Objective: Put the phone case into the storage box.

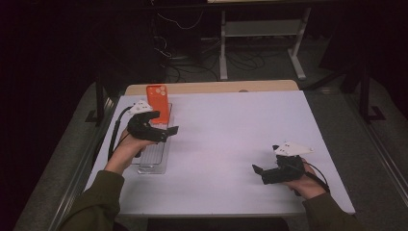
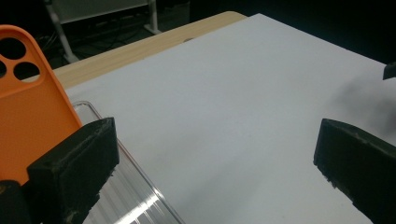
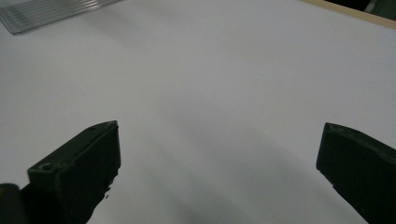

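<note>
While left gripper (image 1: 161, 129) hovers beside orange case (image 1: 158, 102), jaws spread, empty: case stands upright at far end of clear tray (image 1: 153, 161), left on bench (image 1: 231, 144). Turn jaws toward case, pinch edges squarely, lift straight. Right gripper (image 1: 263, 173) spread, idle, well apart.

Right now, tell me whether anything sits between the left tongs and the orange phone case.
Nothing visible blocks the way. The left tongs hang open over the clear ribbed plastic tray, and the orange phone case with round camera holes stands at the tray's far end, just beyond them. In the left gripper view it rises beside one jaw.
</note>
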Demonstrator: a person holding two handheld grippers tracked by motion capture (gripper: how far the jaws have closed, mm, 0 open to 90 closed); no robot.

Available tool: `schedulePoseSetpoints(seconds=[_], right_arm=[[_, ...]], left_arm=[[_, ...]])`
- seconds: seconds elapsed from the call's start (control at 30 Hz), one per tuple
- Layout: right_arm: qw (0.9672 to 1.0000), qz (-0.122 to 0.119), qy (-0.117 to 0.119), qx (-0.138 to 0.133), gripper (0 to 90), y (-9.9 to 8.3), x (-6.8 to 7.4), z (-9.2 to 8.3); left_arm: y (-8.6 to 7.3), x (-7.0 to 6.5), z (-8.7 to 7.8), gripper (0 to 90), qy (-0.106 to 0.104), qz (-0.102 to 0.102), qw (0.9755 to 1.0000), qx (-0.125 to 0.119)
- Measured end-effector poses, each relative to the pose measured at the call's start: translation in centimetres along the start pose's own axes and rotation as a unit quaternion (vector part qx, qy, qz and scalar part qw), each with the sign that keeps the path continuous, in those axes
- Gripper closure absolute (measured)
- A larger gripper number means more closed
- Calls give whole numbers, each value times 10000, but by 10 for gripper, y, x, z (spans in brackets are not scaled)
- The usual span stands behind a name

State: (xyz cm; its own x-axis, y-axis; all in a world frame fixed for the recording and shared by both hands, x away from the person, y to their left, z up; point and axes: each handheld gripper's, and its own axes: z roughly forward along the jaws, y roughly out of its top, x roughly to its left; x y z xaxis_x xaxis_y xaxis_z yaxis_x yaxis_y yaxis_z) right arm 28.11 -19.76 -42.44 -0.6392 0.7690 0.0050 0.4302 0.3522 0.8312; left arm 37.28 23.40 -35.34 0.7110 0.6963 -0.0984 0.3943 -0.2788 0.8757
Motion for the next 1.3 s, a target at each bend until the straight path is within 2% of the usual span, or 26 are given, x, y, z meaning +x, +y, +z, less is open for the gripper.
schedulePoseSetpoints(seconds=[0.03, 0.33, 0.47, 0.77, 0.87, 1.0, 1.2, 1.3], right_arm=[[10000, -5, 6, -1, 0, 0, 0, 0], [10000, 28, 12, -29, 0, 0, 0, -1], [10000, 14, -6, -36, 0, 1, 1, -2], [9999, -47, 27, -137, 0, 4, 1, -5], [9998, 16, 39, -216, 0, 7, 1, -7], [9995, 13, 68, -321, 0, 11, -1, -11], [9991, 39, 46, -413, 0, 15, -5, -14], [9990, 79, 56, -445, 0, 17, -5, -16]], left_arm=[[-1, 0, -1, 0, 2, 52, 10000, 1], [-18, -9, -8, 0, -37, -23, 9999, -137], [-25, -14, -12, 0, -10, 148, 9998, -143], [-38, -21, -25, 0, -131, 201, 9993, -274], [-44, -23, -29, 0, -182, 171, 9993, -278], [-52, -25, -33, 0, -248, 270, 9990, -265], [-61, -30, -36, 0, -372, 259, 9983, -372], [-64, -31, -37, 0, -382, 335, 9981, -341]])
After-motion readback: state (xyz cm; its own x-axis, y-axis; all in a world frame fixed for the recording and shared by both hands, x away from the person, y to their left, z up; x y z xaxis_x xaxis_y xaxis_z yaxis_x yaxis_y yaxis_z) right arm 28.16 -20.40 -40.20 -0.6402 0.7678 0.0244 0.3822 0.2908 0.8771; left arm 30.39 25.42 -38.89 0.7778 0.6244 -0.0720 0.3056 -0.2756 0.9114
